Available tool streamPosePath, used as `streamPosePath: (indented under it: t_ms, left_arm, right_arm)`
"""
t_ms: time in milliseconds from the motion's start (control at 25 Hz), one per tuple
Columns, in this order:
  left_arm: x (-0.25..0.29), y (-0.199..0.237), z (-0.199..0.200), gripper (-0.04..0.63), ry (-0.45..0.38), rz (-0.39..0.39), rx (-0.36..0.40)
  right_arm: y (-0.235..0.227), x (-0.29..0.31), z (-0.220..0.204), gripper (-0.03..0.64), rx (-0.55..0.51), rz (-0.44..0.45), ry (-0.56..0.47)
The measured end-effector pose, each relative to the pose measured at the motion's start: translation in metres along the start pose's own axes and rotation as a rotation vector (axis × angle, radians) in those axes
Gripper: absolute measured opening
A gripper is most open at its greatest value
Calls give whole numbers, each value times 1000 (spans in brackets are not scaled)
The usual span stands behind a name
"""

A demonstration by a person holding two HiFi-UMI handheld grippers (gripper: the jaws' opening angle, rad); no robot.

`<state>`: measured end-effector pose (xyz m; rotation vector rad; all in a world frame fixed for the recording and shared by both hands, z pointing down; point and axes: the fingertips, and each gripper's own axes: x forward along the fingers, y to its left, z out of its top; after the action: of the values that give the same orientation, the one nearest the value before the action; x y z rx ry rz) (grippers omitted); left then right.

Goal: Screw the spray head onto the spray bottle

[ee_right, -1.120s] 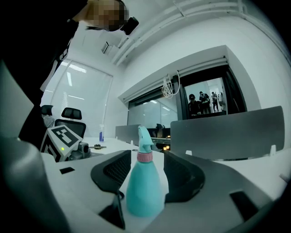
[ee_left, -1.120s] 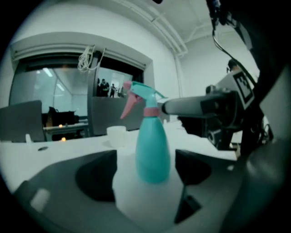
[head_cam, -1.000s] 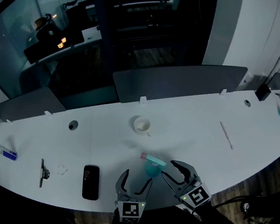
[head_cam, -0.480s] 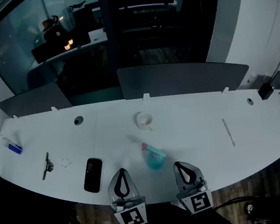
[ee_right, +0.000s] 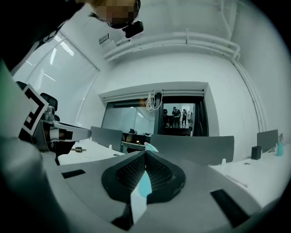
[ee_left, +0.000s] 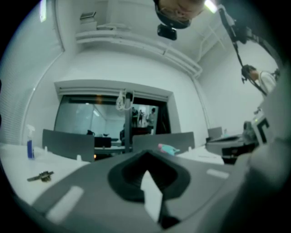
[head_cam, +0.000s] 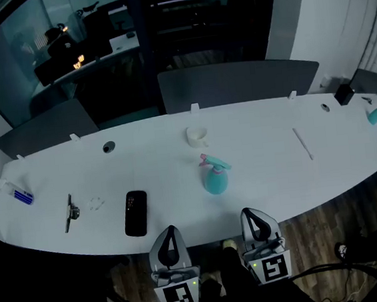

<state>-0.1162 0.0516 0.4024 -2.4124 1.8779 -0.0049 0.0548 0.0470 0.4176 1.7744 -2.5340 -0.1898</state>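
Note:
The teal spray bottle [head_cam: 215,178] stands upright on the white table [head_cam: 271,172] with its spray head [head_cam: 214,162] on top, pink nozzle to the left. Nothing holds it. My left gripper [head_cam: 170,229] and right gripper [head_cam: 248,210] are both shut and empty, hanging just off the table's near edge, well short of the bottle. In the left gripper view the closed left gripper [ee_left: 144,153] points at the table, and the spray head [ee_left: 169,148] shows just beyond it. The right gripper [ee_right: 145,153] hides most of the spray bottle [ee_right: 144,184] in the right gripper view.
A white cup [head_cam: 198,136] sits behind the bottle. Left of it lie a black phone [head_cam: 136,213], a metal tool [head_cam: 69,212] and a small blue-labelled bottle [head_cam: 15,193]. A white stick [head_cam: 303,143] and another teal bottle [head_cam: 375,114] are at the right. Grey partitions [head_cam: 238,81] line the far edge.
Both grippers went from open beside the bottle to shut and drew back past the table's near edge. The bottle stays standing on the table, now farther from them.

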Motion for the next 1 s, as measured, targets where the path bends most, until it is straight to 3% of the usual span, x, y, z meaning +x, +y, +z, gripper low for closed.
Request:
streamPosePath:
  t_ms: [240, 720, 1000]
  left_arm:
    - [-47, 1, 2, 2, 1, -66, 37]
    - [-69, -16, 24, 2, -74, -17, 56]
    - [-68, -38, 26, 2, -74, -44, 73]
  right_arm:
    - [32, -38, 17, 5, -11, -49, -8]
    - [33, -74, 42, 5, -26, -36, -60]
    - [21, -85, 46, 5, -42, -27, -79]
